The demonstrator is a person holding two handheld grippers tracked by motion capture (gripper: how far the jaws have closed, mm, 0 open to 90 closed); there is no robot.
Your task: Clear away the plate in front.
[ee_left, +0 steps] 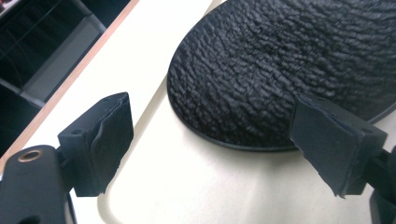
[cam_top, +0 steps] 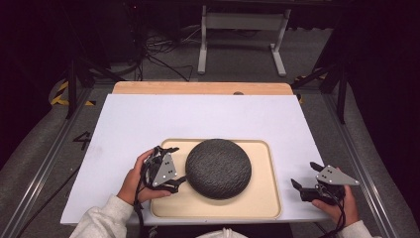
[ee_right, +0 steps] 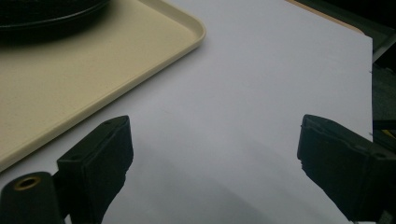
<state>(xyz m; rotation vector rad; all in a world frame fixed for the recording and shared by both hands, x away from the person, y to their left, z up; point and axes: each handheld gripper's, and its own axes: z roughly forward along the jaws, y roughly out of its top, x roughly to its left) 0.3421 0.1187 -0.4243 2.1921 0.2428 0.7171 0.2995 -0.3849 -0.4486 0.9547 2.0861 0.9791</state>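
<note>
Item: dark textured dome (cam_top: pixel 218 168), lying centre frame on the beige tray (cam_top: pixel 262 198), lower middle of the white counter (cam_top: pixel 148 119). Left tool (cam_top: pixel 171 167): jaws spread, just beside the dome's left edge, nothing pinched. Right tool (cam_top: pixel 306 176): jaws spread, lower right, over bare counter.

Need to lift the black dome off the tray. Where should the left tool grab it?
Grip the dome at its thin flat rim, coming in low from its left, where the open left tool already sits. The top is wide, rounded and likely too broad to pinch; the rim lies flat on the tray.
</note>
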